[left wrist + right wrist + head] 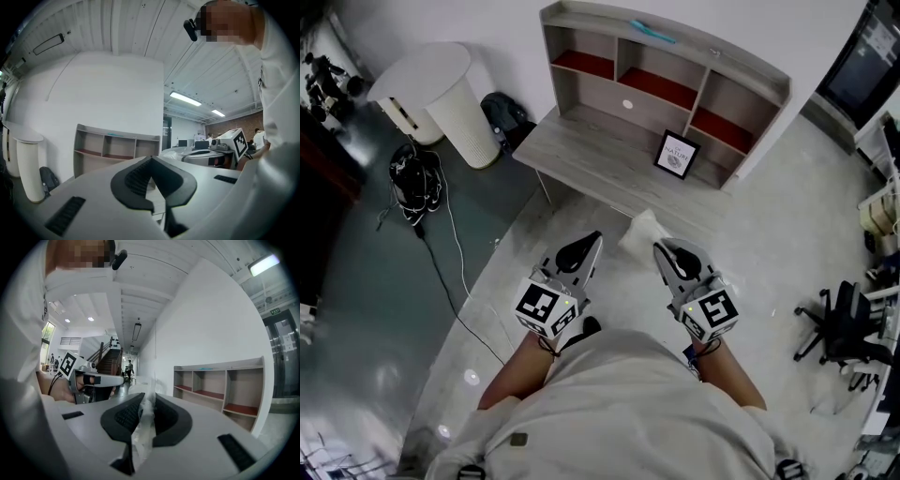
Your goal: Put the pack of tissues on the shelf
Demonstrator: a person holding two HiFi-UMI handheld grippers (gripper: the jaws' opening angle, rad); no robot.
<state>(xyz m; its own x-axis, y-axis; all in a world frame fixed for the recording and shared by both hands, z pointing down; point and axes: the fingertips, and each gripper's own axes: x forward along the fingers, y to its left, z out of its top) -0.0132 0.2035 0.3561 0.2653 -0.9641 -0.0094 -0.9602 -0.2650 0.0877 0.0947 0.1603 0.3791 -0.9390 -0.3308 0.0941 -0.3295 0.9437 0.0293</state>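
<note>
The pack of tissues, white in a clear wrapper, hangs pinched at its edge in my right gripper. In the right gripper view the crinkled wrapper runs between the two dark pads, which are shut on it. My left gripper is level beside it, shut with nothing in it; its pads meet at the tip. The grey shelf, with three red-floored compartments, stands on a desk ahead of both grippers, and shows in both gripper views.
A framed picture leans on the desk under the right compartment. A teal object lies on the shelf's top. A white bin, a black bag and cables are at the left, an office chair at the right.
</note>
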